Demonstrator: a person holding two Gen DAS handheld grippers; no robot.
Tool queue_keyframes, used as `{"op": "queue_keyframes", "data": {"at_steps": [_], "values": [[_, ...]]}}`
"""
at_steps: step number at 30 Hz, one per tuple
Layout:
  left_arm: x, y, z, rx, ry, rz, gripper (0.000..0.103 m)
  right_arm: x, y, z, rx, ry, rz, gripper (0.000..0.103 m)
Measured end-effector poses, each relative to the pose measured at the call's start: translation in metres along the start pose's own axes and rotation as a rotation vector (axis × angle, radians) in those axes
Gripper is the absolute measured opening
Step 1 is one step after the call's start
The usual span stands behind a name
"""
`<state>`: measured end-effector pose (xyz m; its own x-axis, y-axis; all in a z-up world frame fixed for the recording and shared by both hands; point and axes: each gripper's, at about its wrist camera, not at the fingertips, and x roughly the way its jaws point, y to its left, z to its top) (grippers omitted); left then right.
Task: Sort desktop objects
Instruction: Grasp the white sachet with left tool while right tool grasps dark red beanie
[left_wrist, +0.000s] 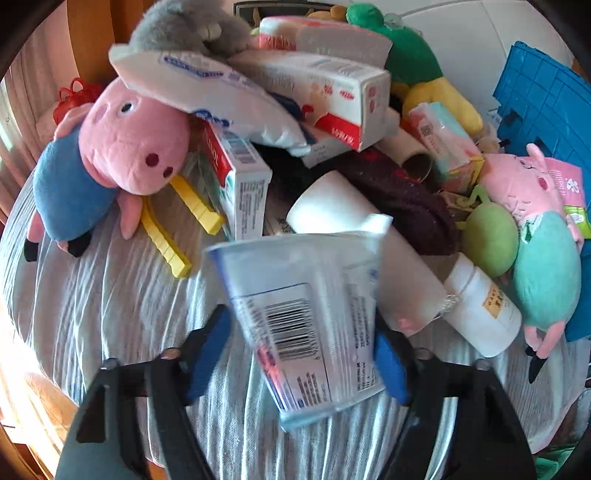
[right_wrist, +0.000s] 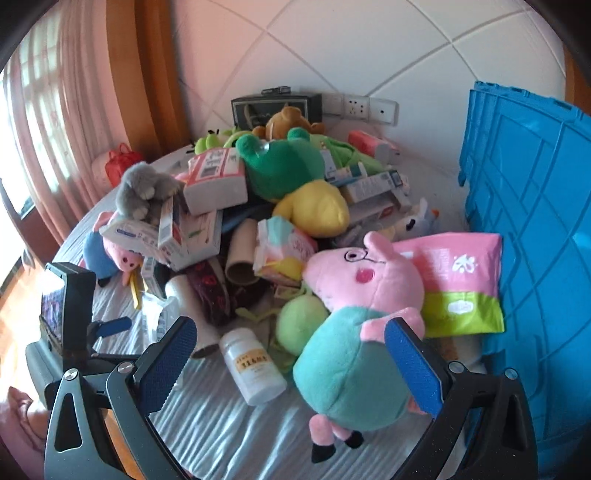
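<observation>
L gripper (left_wrist: 303, 354): blue-padded jaws at mid width with a clear crinkly plastic pack with barcode label (left_wrist: 306, 314) between them. Right pad is at the pack's edge; left pad seems a touch off it, so can't tell if it's truly gripped. Pack is blurred.

R gripper (right_wrist: 291, 365): jaws wide, nothing pinched. They straddle a pink pig plush w/ teal body and glasses (right_wrist: 354, 350); the right pad overlaps its arm, contact unclear.

Landmark = that teal pig plush, lying on the grey-striped cloth (right_wrist: 221, 424) at the near edge of the pile.
- White plastic pill bottle w/ yellow label (right_wrist: 253, 369): just left of it, lying on its side.
- Pale green round plush (right_wrist: 301, 326): touching its upper left.
- Pink-and-green soft tissue pack (right_wrist: 461, 280): right behind it, leaning toward the blue plastic crate (right_wrist: 535, 221), which stands to its right.
- Green-and-yellow plush (right_wrist: 291, 177): behind it, atop the heap.
- Pink pig plush w/ blue body (left_wrist: 103, 166): well left of it, far side of pile, with yellow plastic clips (left_wrist: 173, 221) beside it.
- Grey plush (right_wrist: 142, 188): far left-back, on white cardboard boxes (right_wrist: 192, 236).
</observation>
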<state>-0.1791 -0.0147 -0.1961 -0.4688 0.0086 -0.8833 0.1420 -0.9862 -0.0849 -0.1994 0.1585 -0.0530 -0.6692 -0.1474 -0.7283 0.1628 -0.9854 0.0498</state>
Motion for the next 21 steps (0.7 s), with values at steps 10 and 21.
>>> {"op": "queue_keyframes", "data": {"at_steps": [10, 21], "values": [[-0.045, 0.035, 0.002, -0.032, -0.141, 0.061, 0.049, 0.055, 0.026, 0.004, -0.006, 0.106, 0.121, 0.091], [-0.066, 0.051, 0.027, -0.007, -0.214, 0.086, 0.049, 0.138, 0.052, 0.011, 0.048, 0.241, 0.207, 0.036]]}}
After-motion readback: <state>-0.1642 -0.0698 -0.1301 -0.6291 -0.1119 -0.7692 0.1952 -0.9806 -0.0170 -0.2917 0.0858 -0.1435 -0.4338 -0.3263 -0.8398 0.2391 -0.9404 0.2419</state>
